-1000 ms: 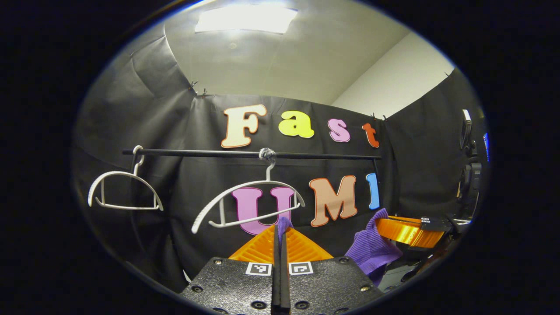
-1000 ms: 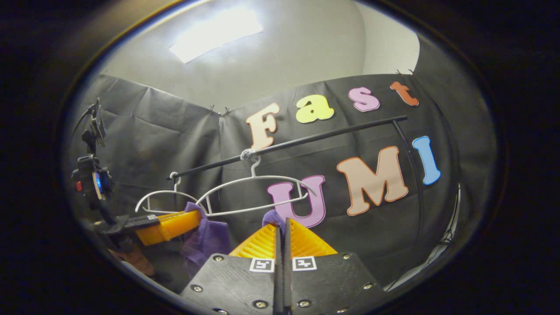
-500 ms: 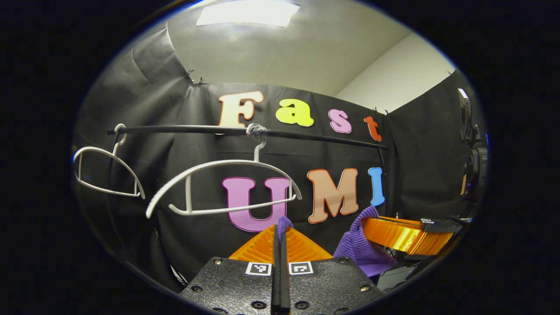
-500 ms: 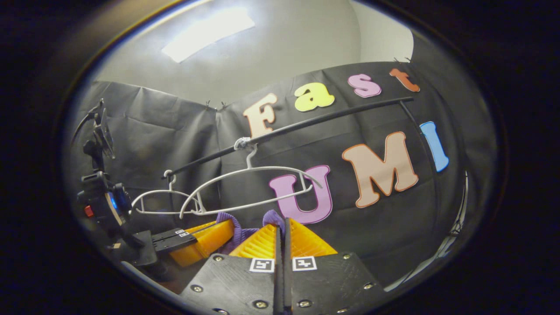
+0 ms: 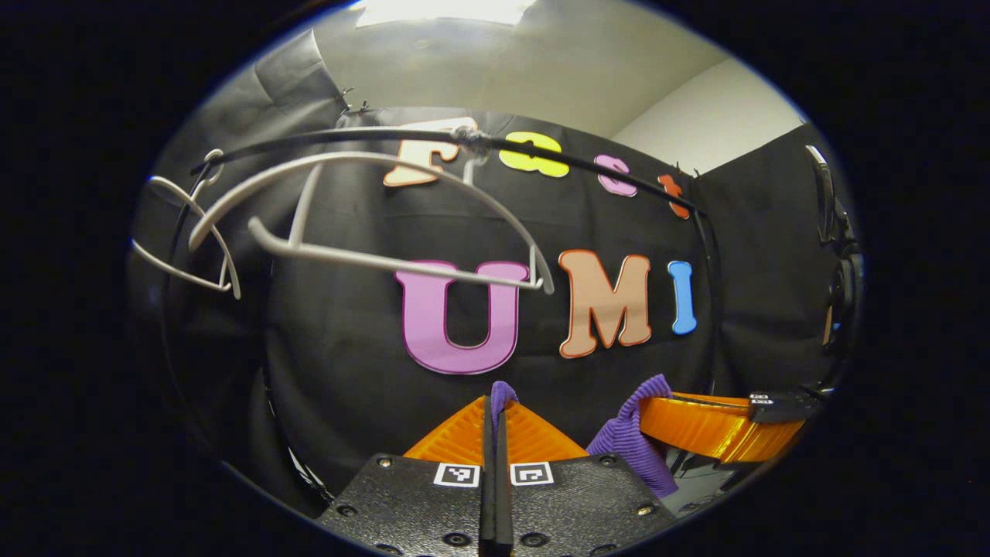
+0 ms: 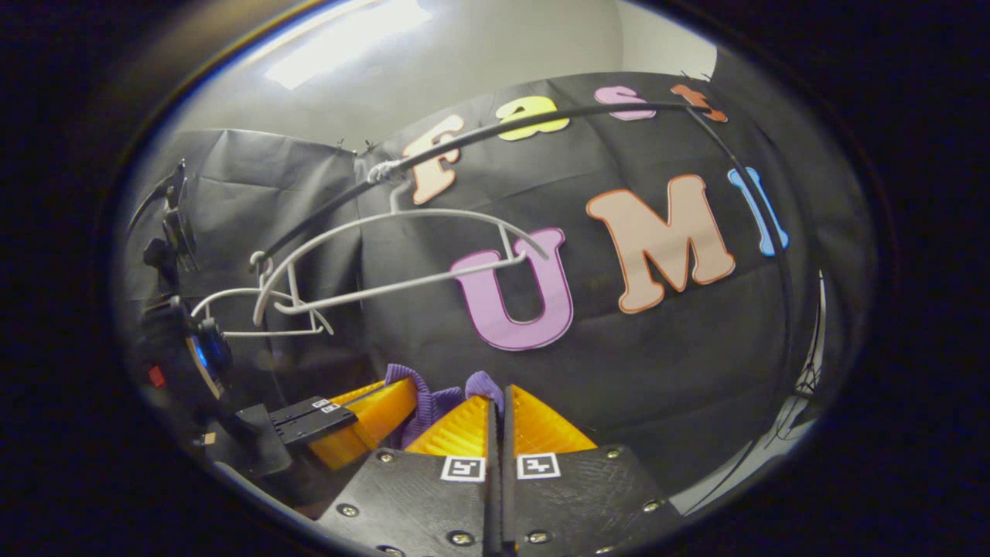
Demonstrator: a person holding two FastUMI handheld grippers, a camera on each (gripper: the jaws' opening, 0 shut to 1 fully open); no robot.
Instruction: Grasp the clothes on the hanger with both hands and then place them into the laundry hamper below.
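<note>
Left gripper view looks along the left gripper (image 5: 495, 414), whose fingers are pressed together with a small tuft of the purple knit garment (image 5: 630, 433) poking out above their tips; both fingers pinch the cloth. Off to that camera's right the right gripper (image 5: 665, 410) shows side-on, a ribbed fold of the same garment hanging from its tip. Above both, the white hanger (image 5: 371, 224) hangs bare from the black rail (image 5: 588, 172), with a second white hanger (image 5: 186, 247) further left on the rail.

Right gripper view gives the mirror case: the right gripper (image 6: 499, 406) is closed on a purple tuft, and the left gripper (image 6: 379, 414) lies just beside it to that camera's left, the cloth (image 6: 429, 398) bunched between the two tips. The garment therefore spans from one gripper to the other, its long axis running hand to hand, and neither hand is clearly nearer to it.

The garment looks to be off the hanger, so the lowering into the laundry hamper remains. The hamper lies below by the task's wording, under both cameras' upward gaze, so its exact place cannot be told. Left gripper view alone shows how much cloth dangles; right gripper view shows how close the tips are.
</note>
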